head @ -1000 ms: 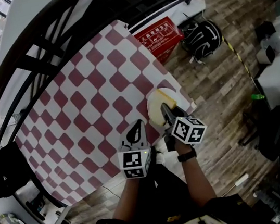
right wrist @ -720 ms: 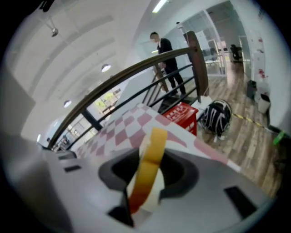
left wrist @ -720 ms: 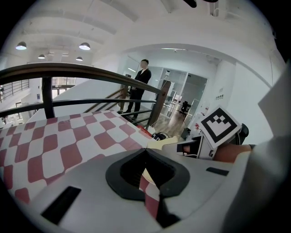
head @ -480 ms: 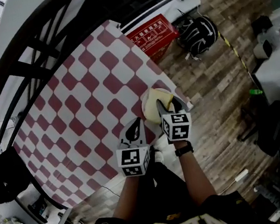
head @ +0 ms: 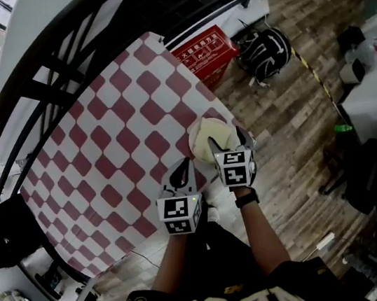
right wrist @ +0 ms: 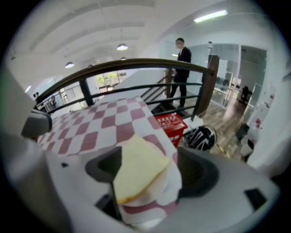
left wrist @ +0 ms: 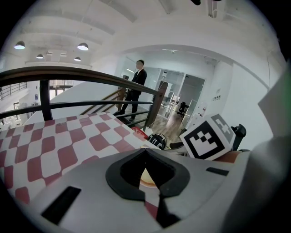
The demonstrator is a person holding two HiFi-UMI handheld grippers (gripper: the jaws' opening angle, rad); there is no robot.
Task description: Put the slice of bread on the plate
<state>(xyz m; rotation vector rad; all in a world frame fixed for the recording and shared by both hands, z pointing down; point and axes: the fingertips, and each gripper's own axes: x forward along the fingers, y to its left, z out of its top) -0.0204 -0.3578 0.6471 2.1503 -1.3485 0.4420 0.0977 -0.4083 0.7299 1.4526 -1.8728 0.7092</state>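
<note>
Between opening jaws of right gripper point(right wrist: 148, 176) | bread slice point(right wrist: 138, 169) on plate point(right wrist: 172, 183) | left gripper point(left wrist: 146, 176) closed

**Right tool rolls and lets go over the plate**

The right tool point(head: 229, 144) has rolled about its own line since a second ago. Its marker cube point(head: 234, 168), then canted off to the right, now faces up squarely. The tool has also slid a little leftward along the tabletop point(head: 102, 145) edge. Its jaws, then nipped on the slice of bread point(right wrist: 138, 169), are opening, with the slice tilted between them over the plate point(right wrist: 172, 184).
</note>
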